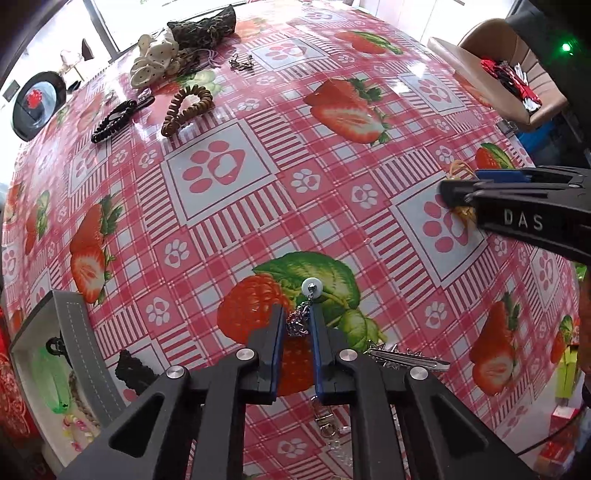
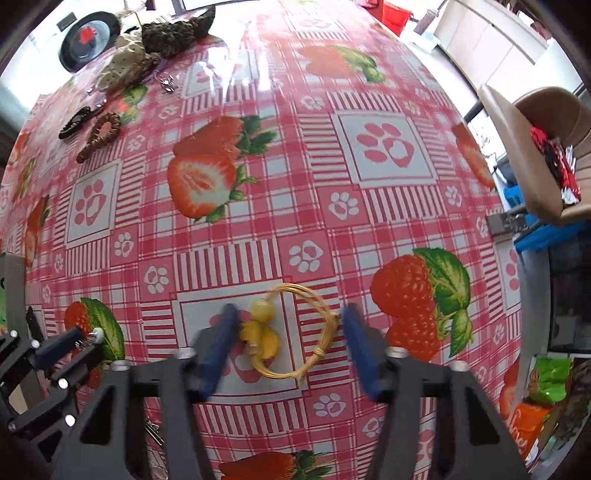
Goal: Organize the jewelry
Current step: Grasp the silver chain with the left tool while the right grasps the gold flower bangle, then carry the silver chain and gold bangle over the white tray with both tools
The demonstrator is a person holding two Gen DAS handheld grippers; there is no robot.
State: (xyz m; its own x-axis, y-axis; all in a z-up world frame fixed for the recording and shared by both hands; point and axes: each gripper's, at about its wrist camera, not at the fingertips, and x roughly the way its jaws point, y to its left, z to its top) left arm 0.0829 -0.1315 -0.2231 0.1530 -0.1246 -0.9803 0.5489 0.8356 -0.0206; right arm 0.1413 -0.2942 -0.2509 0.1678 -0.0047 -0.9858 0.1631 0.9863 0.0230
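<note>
My left tongs (image 1: 298, 319) are nearly closed on a silver chain (image 1: 300, 322) with a small white disc charm (image 1: 313, 287) poking out past the tips; the rest of the chain trails under the tongs toward me. My right tongs (image 2: 288, 325) are spread wide and low over the desk (image 2: 295, 155), their blue pads on either side of a yellow cord necklace (image 2: 295, 332) with pale yellow beads, gripping nothing; whether the pads touch the cord I cannot tell. The two tongs are near each other, with open strawberry-print cloth between them. Just right of my left tongs lies a silver metal clip (image 1: 406, 358), and to the left a black knotted piece (image 1: 129, 369) sits beside a grey tray (image 1: 74, 332) that holds a green item and a braided cord. Well apart, at the far side of the desk, are a brown beaded bracelet (image 1: 188, 109), a black beaded bracelet (image 1: 112, 120), a cream dotted scrunchie (image 1: 153, 62), a dark woven pouch (image 1: 203, 26) and a round black mirror (image 1: 37, 101).
</note>
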